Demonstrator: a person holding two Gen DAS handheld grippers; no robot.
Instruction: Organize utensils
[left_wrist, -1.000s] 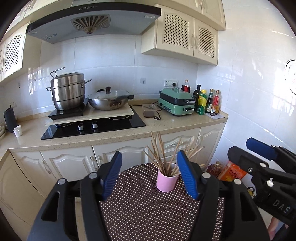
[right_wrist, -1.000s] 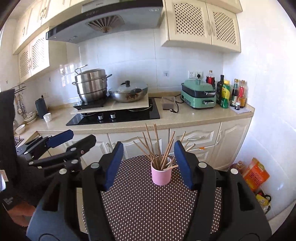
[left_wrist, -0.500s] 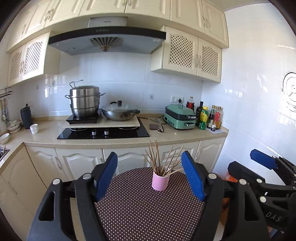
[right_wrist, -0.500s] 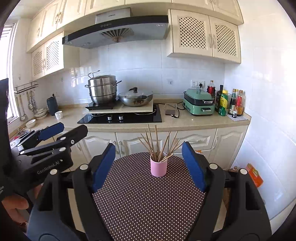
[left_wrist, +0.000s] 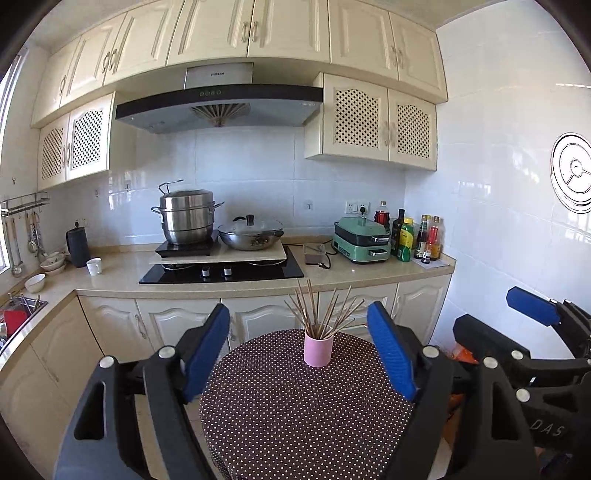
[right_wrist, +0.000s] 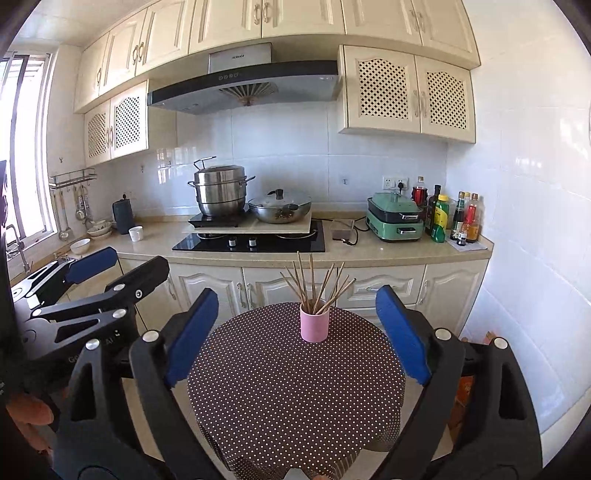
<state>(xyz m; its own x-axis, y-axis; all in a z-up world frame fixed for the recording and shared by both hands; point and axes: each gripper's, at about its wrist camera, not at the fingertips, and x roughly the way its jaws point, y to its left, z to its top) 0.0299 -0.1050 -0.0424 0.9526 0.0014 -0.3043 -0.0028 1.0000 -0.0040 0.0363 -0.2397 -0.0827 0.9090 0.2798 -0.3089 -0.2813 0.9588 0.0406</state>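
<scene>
A pink cup (left_wrist: 318, 349) (right_wrist: 314, 326) holding several wooden chopsticks (left_wrist: 321, 310) (right_wrist: 314, 284) stands upright near the far edge of a round table with a brown dotted cloth (left_wrist: 295, 406) (right_wrist: 288, 387). My left gripper (left_wrist: 298, 317) hovers over the near side of the table, well short of the cup. Its jaws are opening and nothing is between them. My right gripper (right_wrist: 297, 293) is beside it, also short of the cup, jaws opening and empty. Each gripper shows at the edge of the other's view.
Behind the table runs a kitchen counter (left_wrist: 122, 273) with a black hob (left_wrist: 221, 273), a steel steamer pot (left_wrist: 186, 218), a lidded wok (left_wrist: 251, 232), a green appliance (left_wrist: 362, 240) and bottles (left_wrist: 417, 236). A sink (left_wrist: 14, 314) is at left. Orange packages (right_wrist: 465, 391) sit on the floor at right.
Both grippers have drawn back and upward from the cup, which now looks smaller and farther. Their jaws stand wider apart than before.
</scene>
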